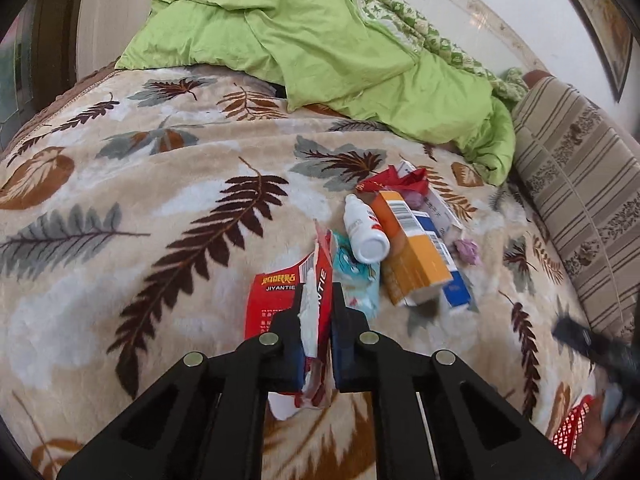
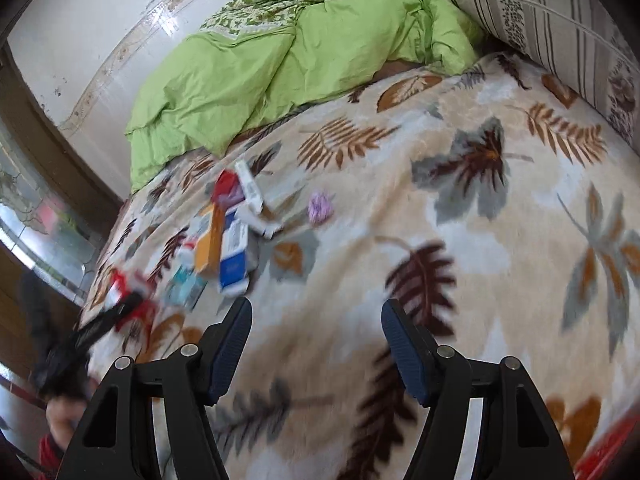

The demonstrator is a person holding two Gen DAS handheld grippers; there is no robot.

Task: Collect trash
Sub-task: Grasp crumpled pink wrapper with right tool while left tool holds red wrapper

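Observation:
A pile of trash lies on the leaf-patterned blanket [image 1: 120,264]. My left gripper [image 1: 317,292] is shut on a torn red and white carton [image 1: 280,296], its pads pinching the ripped edge. Just beyond it lie a teal wrapper [image 1: 358,276], a white bottle [image 1: 366,228], an orange box [image 1: 416,256], a blue and white box [image 1: 456,292], red paper [image 1: 400,180] and a purple crumpled scrap [image 1: 467,250]. My right gripper [image 2: 316,320] stands open over bare blanket [image 2: 480,240], right of the pile [image 2: 224,240], nothing between its fingers. The left gripper [image 2: 120,312] shows blurred there at the left, on the red carton [image 2: 120,284].
A green duvet [image 1: 320,56] is heaped at the far side of the bed by the white wall. A striped pillow [image 1: 580,200] lies along the right edge. A dark door frame [image 2: 52,152] stands beyond the bed's left end. A person's red sleeve [image 2: 48,452] shows low left.

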